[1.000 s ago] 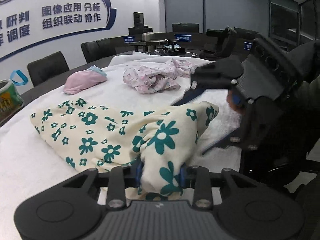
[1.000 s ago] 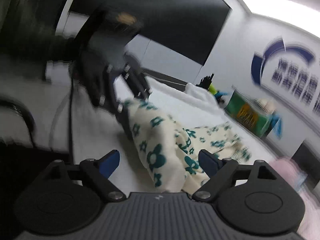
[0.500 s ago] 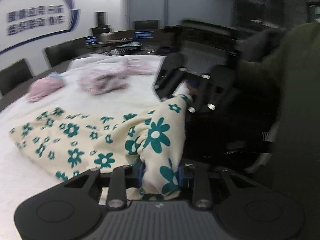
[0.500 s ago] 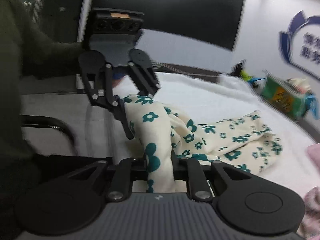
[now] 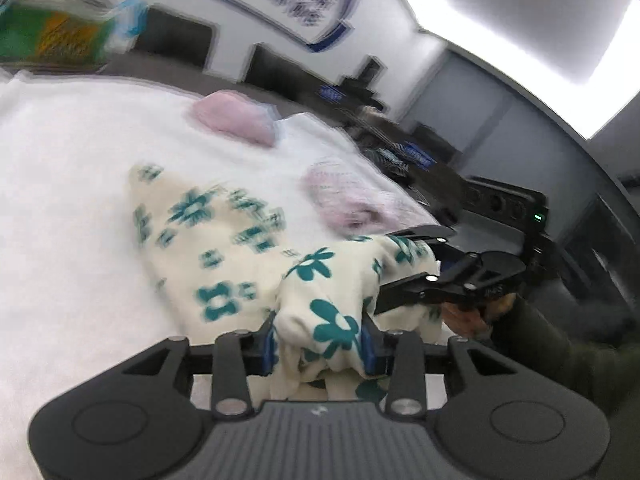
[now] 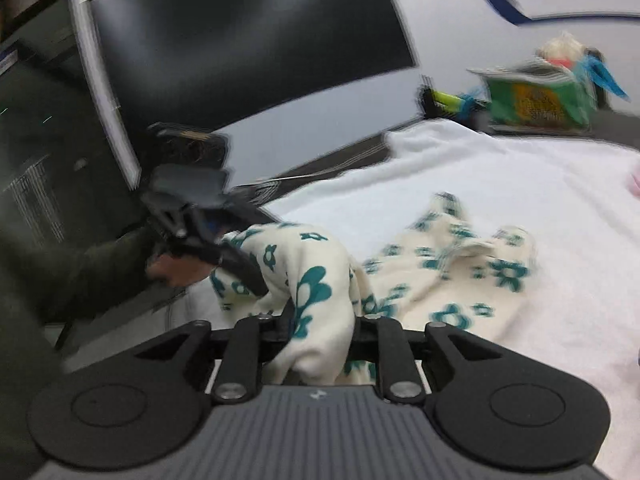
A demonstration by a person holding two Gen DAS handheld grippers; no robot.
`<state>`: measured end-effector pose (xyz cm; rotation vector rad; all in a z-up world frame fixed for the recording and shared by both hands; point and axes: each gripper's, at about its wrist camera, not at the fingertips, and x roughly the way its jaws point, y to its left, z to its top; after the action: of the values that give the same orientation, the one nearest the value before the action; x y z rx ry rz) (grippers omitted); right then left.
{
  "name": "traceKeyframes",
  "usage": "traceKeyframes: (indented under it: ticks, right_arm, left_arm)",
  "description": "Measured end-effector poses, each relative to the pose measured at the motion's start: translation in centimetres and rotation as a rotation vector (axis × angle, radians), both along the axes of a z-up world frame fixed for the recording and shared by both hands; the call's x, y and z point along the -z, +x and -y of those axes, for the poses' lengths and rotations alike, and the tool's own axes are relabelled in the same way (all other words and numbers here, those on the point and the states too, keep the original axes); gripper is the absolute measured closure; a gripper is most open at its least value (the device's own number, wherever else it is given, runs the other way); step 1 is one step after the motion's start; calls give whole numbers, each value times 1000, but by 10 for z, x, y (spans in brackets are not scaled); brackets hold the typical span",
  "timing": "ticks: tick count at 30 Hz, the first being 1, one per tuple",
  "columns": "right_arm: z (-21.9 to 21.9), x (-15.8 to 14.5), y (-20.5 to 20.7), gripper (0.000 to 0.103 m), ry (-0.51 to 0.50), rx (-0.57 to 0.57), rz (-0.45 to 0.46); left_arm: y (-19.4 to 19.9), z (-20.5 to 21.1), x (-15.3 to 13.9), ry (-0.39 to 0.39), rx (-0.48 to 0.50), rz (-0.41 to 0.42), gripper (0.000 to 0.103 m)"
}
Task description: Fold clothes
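Observation:
A cream garment with teal flowers (image 5: 224,240) lies on the white-covered table (image 5: 60,160), one end lifted off it. My left gripper (image 5: 320,336) has a bunched fold of that end between its blue pads, which still press on it while the jaws are opening. My right gripper (image 6: 320,320) clamps a neighbouring fold of the garment (image 6: 460,280); its jaws are opening too, with cloth still pinched. Each wrist view shows the other gripper close by on the same lifted edge: the right gripper (image 5: 400,268) and the left gripper (image 6: 228,252). Both views are motion-blurred.
A plain pink garment (image 5: 236,118) and a crumpled pink-patterned one (image 5: 348,196) lie farther back on the table. A green bag (image 6: 536,100) stands beyond the table's far end. A large dark screen (image 6: 248,40) and the person's dark sleeve (image 5: 560,352) are nearby.
The right gripper, open around the cloth a second ago, has closed on it. Both grippers have rolled and swung sideways with the lifted edge, and the garment has bunched up behind them.

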<state>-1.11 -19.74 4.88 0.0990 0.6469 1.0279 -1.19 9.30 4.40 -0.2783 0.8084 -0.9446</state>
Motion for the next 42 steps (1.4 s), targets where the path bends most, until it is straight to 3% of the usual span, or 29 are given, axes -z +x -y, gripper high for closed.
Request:
traceKeyframes:
  ticks: [2,4,6,8,11,13,15,17,20,22,25,27,28,29,32,33,36,37,38,40,41,42]
  right_arm:
    - [-2,9,14,52,-19,82,-47]
    - [7,13,13,51,11,121,-58]
    - [19,15,6,43,66,166,-51]
    - [33,20,-3,36,153,212,-57]
    - [40,36,-11,36,236,246,-124]
    - [33,44,-19,42,223,275,-106]
    - [21,40,-25,80,190,259,-46]
    - [19,36,-24,90,214,225,-99]
    - [19,31,-21,92,260,170,-203]
    - [23,34,-12,93,304,144,-329]
    - [21,50,-1,93,253,193,-449]
    - [18,59,3,91,240,217,-479]
    - [19,57,0,90,231,227,-464]
    - [20,54,-4,83,220,236,-440]
    - [26,35,-20,54,165,275,-327]
    - [30,25,-28,49,130,315,-258]
    - [36,3,-44,49,86,402,-77]
    - [35,-2,-46,49,95,404,-49]
    - [32,-5,-44,49,108,399,-32]
    - [23,-3,-36,50,125,391,-21]
    - [15,2,-29,55,115,388,-33]
    - [7,7,-21,78,103,385,-49]
  left_arm:
    - [1,-5,7,-26,-74,-36,61]
    - [-4,-12,11,-71,-130,-66,52]
    - [-14,-16,11,-96,-200,-44,38]
    - [-22,-14,11,-105,-220,-3,38]
    - [-22,-7,14,-113,-213,-20,42]
    - [-25,-5,13,-118,-207,-40,61]
    - [-33,-7,9,-124,-204,-24,74]
    - [-42,-11,4,-124,-196,-31,83]
    - [-48,-16,2,-128,-197,-86,86]
    - [-51,-16,4,-106,-212,-121,86]
    - [-51,-12,13,-29,-227,-128,85]
    - [-48,-13,15,-16,-232,-126,72]
    - [-48,-15,14,-15,-245,-122,68]
    - [-48,-17,13,-11,-258,-114,59]
    - [-60,-22,-2,12,-276,-23,58]
    - [-65,-24,-8,12,-283,20,55]
    - [-68,-21,-19,34,-336,93,58]
    - [-66,-18,-19,44,-355,102,62]
    - [-63,-14,-17,35,-360,103,73]
    - [-56,-12,-14,-11,-358,75,78]
    - [-53,-11,-13,-34,-355,59,82]
    - [-49,-11,-13,-58,-349,41,82]
